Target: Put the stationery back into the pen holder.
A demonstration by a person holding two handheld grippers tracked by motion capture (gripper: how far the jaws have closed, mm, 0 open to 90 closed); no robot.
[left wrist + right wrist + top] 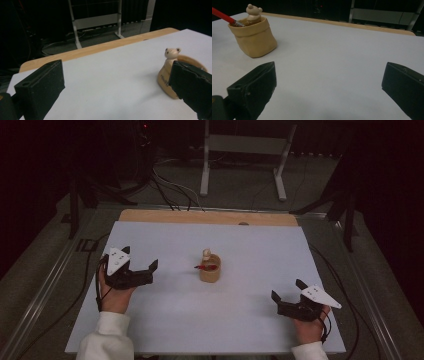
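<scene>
1. I am working over a white sheet (165, 320) laid on a wooden table (210, 217); a strip of bare wood shows along the far edge.
2. The room around it is dark. Beyond the table I see a grey metal stand (245, 150) on a dull floor, and black cables (170, 190) running across that floor towards the table.
3. The tan pouch-shaped pot (210, 269) stands upright near the middle of the sheet, well apart from both grippers. A small pale bear figure (207, 253) sits at its rim, and a red-handled tool (206, 267) rests inside it.
4. My left gripper (141, 265) lies at the left of the sheet, level with the pot. Its jaws stand wide apart and hold nothing.
5. My right gripper (286, 296) lies nearer the front right corner. Its jaws are also spread wide, with bare sheet between them.
6. The left gripper view gives me the pot (166, 77) from its side, partly behind one jaw, with the bear's face turned towards that camera.
7. The right gripper view shows the pot (254, 37) from the other side: here the folded rim is plain, the red handle (224, 16) sticks out to the left, and I see the bear (253, 12) from behind.
8. The high view alone shows me both hands and white sleeves (107, 340) at the near edge.
</scene>
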